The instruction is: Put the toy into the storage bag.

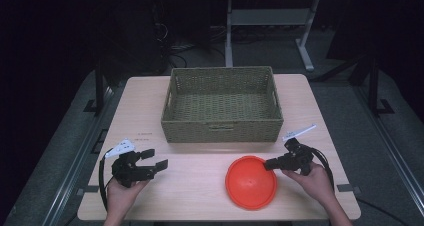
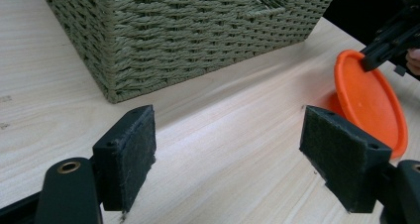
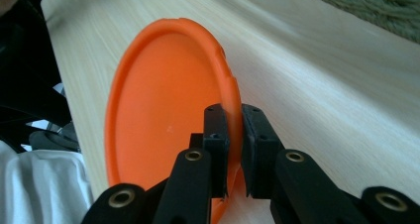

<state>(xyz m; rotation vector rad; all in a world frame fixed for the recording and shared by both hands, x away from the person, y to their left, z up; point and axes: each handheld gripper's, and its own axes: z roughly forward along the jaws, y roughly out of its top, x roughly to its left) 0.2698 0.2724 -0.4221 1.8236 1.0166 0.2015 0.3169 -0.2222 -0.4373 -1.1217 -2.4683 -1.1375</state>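
Gripping the orange plate (image 3: 163, 110) by its rim with my right gripper (image 3: 234, 135), jaws clamped on the edge | plate sits on the wooden table (image 1: 200, 186), near side, in front of the woven basket (image 1: 222, 106) | my left gripper (image 2: 228, 154) rests off to the left, jaws spread wide, nothing between them.

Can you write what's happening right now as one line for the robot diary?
right gripper: shut on orange plate rim | left gripper: open, holding nothing | wicker basket: nothing inside | plate: on table
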